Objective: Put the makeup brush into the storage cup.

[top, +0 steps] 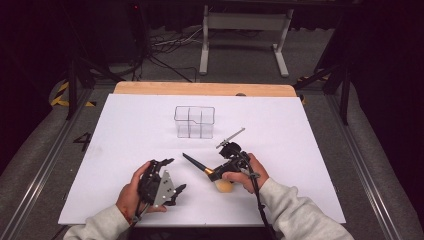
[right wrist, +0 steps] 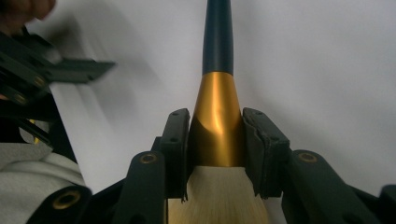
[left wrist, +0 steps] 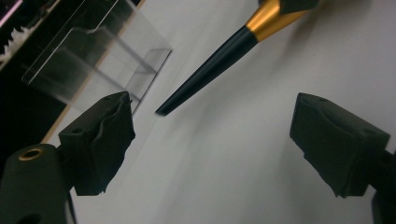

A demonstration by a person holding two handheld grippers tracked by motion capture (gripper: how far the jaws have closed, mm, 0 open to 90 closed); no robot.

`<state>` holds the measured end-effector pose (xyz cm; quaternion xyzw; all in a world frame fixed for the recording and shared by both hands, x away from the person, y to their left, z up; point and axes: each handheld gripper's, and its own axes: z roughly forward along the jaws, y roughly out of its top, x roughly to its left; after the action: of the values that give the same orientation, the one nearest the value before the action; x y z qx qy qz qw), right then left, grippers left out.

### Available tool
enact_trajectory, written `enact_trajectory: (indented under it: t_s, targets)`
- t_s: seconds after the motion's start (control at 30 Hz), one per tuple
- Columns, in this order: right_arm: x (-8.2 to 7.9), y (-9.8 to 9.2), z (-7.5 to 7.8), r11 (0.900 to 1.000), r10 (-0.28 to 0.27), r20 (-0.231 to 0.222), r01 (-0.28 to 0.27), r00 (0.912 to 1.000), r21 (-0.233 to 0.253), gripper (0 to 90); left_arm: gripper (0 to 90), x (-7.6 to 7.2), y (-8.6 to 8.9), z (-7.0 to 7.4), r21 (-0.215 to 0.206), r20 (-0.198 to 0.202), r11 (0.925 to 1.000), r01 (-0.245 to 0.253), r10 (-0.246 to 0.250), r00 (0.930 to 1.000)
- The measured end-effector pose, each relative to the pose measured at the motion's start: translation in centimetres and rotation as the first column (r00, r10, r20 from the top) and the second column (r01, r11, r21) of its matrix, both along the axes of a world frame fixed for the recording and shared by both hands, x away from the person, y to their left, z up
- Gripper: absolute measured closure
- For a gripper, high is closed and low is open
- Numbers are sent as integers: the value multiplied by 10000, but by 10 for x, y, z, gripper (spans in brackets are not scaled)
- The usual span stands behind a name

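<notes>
High view: dark room, cables and a metal frame on the floor beyond; wooden table (top: 205, 89) under a white sheet (top: 125, 150); clear plastic organizer (top: 194, 121) stands upright near the sheet's middle, well apart from both hands, probably where the brush ends up; right gripper (top: 216, 172) holds a makeup brush (top: 197, 164) low over the near part of the sheet, handle pointing left and away, pale bristles (top: 223, 186) tucked under the hand; grip near the bristle end leaves the long handle free, likely so it can go into a compartment handle first; left gripper (top: 176, 176) hovers just beside, jaws apart, holding nothing; a thin grey stick (top: 230, 137) lies on the sheet between brush and organizer.

Left gripper view: jaws stand wide apart with bare sheet between them; black tapered handle (left wrist: 205, 70) crosses ahead of them, gold collar at the top edge; organizer sits at upper left, slightly blurred; looks placed to steady or take the handle, not touching it yet.

Right gripper view: jaws clamped on the gold collar (right wrist: 216, 126) from both sides, pads flush on the metal, a sound choice since it's the stiffest part; glossy black handle runs straight up; cream bristles spread below the jaws; left gripper at the left edge, blurred.
</notes>
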<state>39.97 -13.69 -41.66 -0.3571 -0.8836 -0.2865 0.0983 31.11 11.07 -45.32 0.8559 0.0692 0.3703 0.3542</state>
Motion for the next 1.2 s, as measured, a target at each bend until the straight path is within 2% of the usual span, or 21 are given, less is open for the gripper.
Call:
enact_trajectory:
  t_s: [0.03,0.07,0.13,0.2,0.23,0.37,0.4,0.43,0.47,0.53,0.57,0.63,0.73,0.8,0.83,0.9,0.97,1.1,1.2]
  targets:
    - [0,0,2,10000,40,16,-40,10000,91,637,162,0,-9,-2,301,260,9994,186,-194,9995]
    - [-1,2,4,9998,105,46,-106,9999,156,637,175,0,-12,-3,388,280,9991,182,-193,9994]
    - [-1,5,8,9996,115,28,-116,9999,275,637,204,1,-23,-5,645,657,9965,532,-574,9962]
    - [-1,7,10,9992,211,56,-213,9998,329,637,218,2,-31,-7,756,915,9953,599,-667,9936]
    - [-1,9,11,9990,226,25,-227,9997,378,637,222,3,-34,-7,1055,911,9926,606,-704,9934]
    - [-1,13,12,9986,254,36,-255,9997,459,637,272,4,-39,-9,1354,1191,9892,567,-730,9902]
    - [-1,14,13,9987,249,51,-251,9997,451,637,272,5,-41,-9,1513,1455,9872,500,-723,9867]
    - [-1,15,14,9984,249,53,-252,9997,498,637,311,5,-42,-9,1725,1645,9836,530,-818,9830]
    - [0,16,14,9982,257,-2,-257,9997,536,637,348,4,-43,-10,1750,1773,9836,445,-759,9812]
    - [0,18,15,9979,295,-19,-294,9996,576,637,357,3,-46,-11,1917,2206,9811,273,-702,9728]
    - [0,19,15,9978,336,-36,-333,9994,574,637,369,4,-46,-11,1984,2277,9798,248,-707,9712]
    - [-1,22,16,9974,385,-2,-384,9993,611,637,421,3,-48,-13,2325,2467,9725,150,-739,9663]
    - [-2,24,16,9975,389,68,-392,9992,594,637,478,2,-50,-14,2402,2588,9706,116,-756,9630]
    - [-1,25,15,9977,372,87,-376,9993,572,637,563,0,-51,-16,2652,2887,9642,-65,-730,9546]
    - [-1,25,15,9977,369,79,-373,9993,564,637,597,0,-53,-16,2994,3071,9538,-233,-732,9489]
    - [-1,26,14,9978,367,52,-369,9993,548,637,633,-1,-54,-17,3284,3118,9437,-404,-680,9477]
    - [-1,27,14,9980,365,75,-369,9993,508,637,657,-1,-54,-17,3306,3087,9431,-345,-735,9483]
    - [-2,29,13,9979,373,89,-377,9993,530,638,689,-2,-55,-18,3647,3128,9299,-480,-738,9469]
    - [-2,30,13,9980,425,128,-431,9990,471,638,692,-3,-56,-18,3702,3145,9276,-510,-735,9464]
